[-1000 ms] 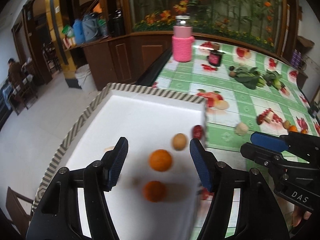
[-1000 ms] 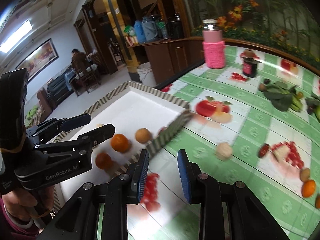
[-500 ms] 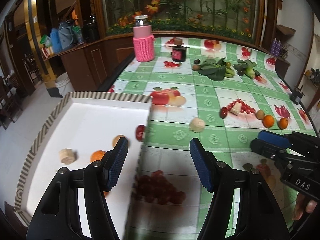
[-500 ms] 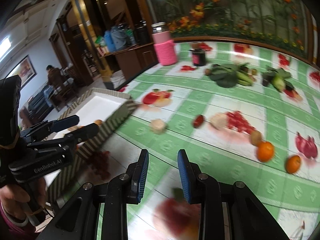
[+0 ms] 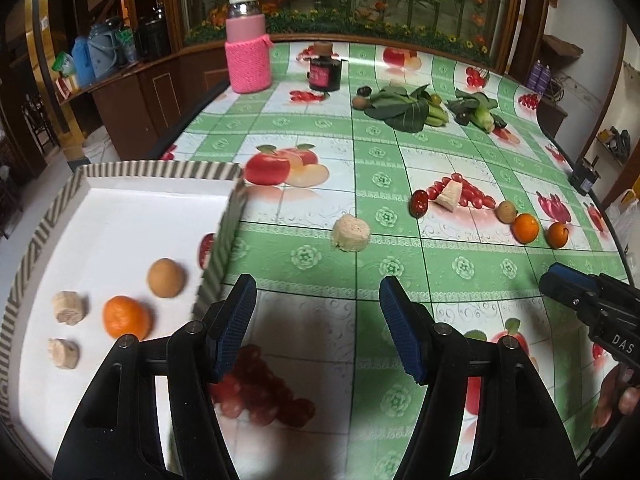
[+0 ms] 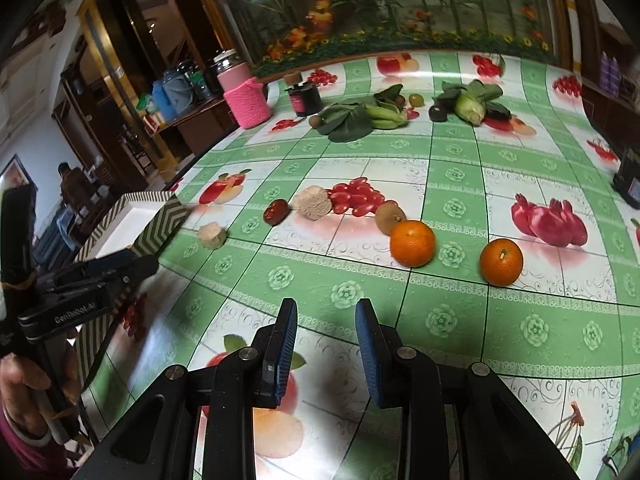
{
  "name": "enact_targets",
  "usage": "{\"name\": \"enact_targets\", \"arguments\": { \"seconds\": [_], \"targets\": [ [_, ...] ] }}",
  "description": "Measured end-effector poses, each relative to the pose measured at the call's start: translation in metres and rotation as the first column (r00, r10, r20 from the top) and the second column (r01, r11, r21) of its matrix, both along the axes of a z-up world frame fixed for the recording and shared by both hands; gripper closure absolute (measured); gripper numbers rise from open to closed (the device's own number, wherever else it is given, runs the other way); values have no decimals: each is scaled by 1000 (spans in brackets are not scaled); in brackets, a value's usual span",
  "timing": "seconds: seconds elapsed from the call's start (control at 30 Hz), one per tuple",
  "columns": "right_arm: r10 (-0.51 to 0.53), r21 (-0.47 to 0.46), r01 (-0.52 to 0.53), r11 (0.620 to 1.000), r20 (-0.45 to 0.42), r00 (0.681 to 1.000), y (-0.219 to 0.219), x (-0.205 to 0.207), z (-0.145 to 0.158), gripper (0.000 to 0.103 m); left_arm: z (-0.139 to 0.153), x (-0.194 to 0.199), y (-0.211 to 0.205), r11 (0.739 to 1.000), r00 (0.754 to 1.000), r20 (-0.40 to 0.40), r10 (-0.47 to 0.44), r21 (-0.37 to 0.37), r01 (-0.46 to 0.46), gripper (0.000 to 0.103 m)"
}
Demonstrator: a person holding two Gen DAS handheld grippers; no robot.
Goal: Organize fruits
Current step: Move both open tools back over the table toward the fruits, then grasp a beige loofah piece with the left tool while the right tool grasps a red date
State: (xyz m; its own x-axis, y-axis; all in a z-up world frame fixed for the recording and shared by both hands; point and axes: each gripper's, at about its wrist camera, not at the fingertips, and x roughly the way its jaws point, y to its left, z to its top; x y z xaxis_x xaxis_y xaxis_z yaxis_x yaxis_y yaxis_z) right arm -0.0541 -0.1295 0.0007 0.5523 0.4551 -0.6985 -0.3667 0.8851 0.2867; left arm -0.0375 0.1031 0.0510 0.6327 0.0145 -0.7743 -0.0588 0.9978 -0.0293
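Sorting fruit into the white tray (image 5: 120, 216) | left hand-held gripper (image 5: 316, 320) hanging apart and empty beside the tray; right hand-held gripper (image 6: 326, 344) apart, empty, facing the nearer orange (image 6: 412, 243) on the table (image 6: 460, 316) | likely next: advancing, straddling, clamping it | markings reading "DAS", "GenRobot.AI".

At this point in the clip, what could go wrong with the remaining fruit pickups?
The two oranges sit loose on the slick tablecloth and could roll away if nudged. The kiwi touches the nearer orange, so the right gripper may bump one while grasping the other.
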Motion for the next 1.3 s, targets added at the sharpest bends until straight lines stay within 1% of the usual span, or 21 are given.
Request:
{"name": "enact_targets", "arguments": {
  "seconds": [0.1,0.27,0.43,0.63,0.73,0.77,0.83,1.03,1.2,1.27,1.3],
  "targets": [
    [35,6,-34,999,-15,999,9,11,-1,72,-5,11,-6,1000,1000,-16,-15,-6,15,38],
    [103,-40,-104,994,-30,994,35,26,-2,72,-14,31,-12,1000,999,-44,-24,-8,23,38],
    [144,-44,-145,988,-35,989,53,42,-3,72,-21,48,-13,1000,998,-65,-12,-1,12,38],
    [187,-70,-191,979,-53,981,75,61,-9,72,-32,64,-11,1000,996,-85,13,0,-13,38],
    [187,-96,-192,977,-57,981,84,70,-12,72,-39,70,-11,1000,995,-96,16,13,-15,39],
    [185,-106,-190,976,-56,981,85,72,-13,72,-39,70,-11,1000,996,-88,19,26,-17,39],
    [182,-117,-188,975,-60,982,87,78,-16,72,-39,72,-9,1000,996,-89,21,20,-19,38],
    [173,-110,-178,978,-55,983,97,97,-17,72,-39,74,-6,999,996,-85,38,29,-36,38],
    [179,-115,-181,977,-32,983,105,102,-17,74,-39,74,-6,999,996,-78,42,34,-39,38],
    [169,-135,-172,976,-30,985,105,101,-18,81,-39,74,-5,999,997,-69,32,32,-30,42],
    [172,-147,-175,974,-30,985,105,99,-18,85,-38,73,-5,999,998,-61,26,24,-25,52]
  ]
}}
